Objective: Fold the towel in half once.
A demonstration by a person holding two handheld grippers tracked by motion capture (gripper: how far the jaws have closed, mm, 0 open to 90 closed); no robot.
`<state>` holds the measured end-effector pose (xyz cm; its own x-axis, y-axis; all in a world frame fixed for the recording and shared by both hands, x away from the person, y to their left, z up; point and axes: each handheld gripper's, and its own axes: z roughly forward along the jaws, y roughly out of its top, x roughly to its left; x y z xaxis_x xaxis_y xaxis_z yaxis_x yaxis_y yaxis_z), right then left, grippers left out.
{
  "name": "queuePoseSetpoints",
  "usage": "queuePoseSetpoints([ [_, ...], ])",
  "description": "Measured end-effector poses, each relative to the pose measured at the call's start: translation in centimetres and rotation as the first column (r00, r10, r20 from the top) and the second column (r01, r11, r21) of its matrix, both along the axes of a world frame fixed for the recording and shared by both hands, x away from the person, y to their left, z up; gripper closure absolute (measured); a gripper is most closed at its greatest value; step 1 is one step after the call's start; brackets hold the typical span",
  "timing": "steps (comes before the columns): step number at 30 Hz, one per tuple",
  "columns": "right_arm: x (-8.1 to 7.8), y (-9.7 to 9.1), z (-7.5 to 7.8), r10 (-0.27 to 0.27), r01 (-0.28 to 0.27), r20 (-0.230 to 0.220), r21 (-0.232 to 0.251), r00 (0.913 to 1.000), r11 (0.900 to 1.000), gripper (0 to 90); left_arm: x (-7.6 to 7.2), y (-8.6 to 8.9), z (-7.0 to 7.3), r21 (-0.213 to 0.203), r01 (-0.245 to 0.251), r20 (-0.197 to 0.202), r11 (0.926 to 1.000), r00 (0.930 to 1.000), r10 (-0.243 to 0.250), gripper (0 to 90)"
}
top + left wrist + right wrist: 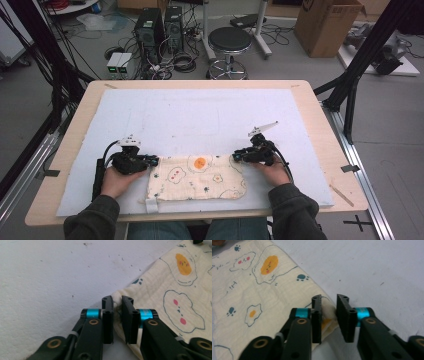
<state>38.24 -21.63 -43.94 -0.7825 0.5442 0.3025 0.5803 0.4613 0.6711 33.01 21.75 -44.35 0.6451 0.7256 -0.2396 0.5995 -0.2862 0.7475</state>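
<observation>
Left gripper (117, 315): jaws nearly together, with a bunched corner of the printed cloth (170, 290) pinched between the pads. In the high view this gripper (152, 161) lies low at the cloth's far left corner, the person's left hand (116, 181) behind it.

Right gripper (329, 315): jaws set a little wider. The cloth's corner (274, 295) sits between them and touches the left-hand pad; contact with the other pad appears doubtful, as a gap shows there. In the high view the right gripper (237, 157) sits at the cloth's far right corner, with the right hand (274, 172) behind it.

Printed cloth (197, 177): cream fabric with fried-egg, cloud and paw motifs, lying flat on the white mat (200, 117) near the person's edge of the table (310, 100), between the two grippers. A small white tab (151, 205) projects from its near left corner.

Beyond the table: a black stool (229, 42), computer towers (159, 27) and a cardboard box (327, 25) on the floor.
</observation>
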Motion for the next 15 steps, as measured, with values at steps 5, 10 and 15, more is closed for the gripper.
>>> queuePoseSetpoints([
  [5,-0.2,0.0,0.2,0.008,-0.008,0.021,-0.020,0.9997,0.9998,85.3,-0.1,-0.1,0.1,-0.003,-0.006,0.008,1.0000,1.0000,0.006,85.1],
  [10,-0.4,-0.3,0.7,-0.005,0.007,0.058,-0.042,0.9983,0.9991,85.8,-0.3,-0.3,0.4,-0.024,-0.023,0.013,0.9995,0.9997,0.023,85.5],
  [15,0.1,-0.5,1.5,-0.014,0.020,0.087,-0.074,0.9961,0.9971,85.8,0.2,-0.6,0.4,-0.063,-0.050,0.005,0.9968,0.9987,0.050,85.5],
])
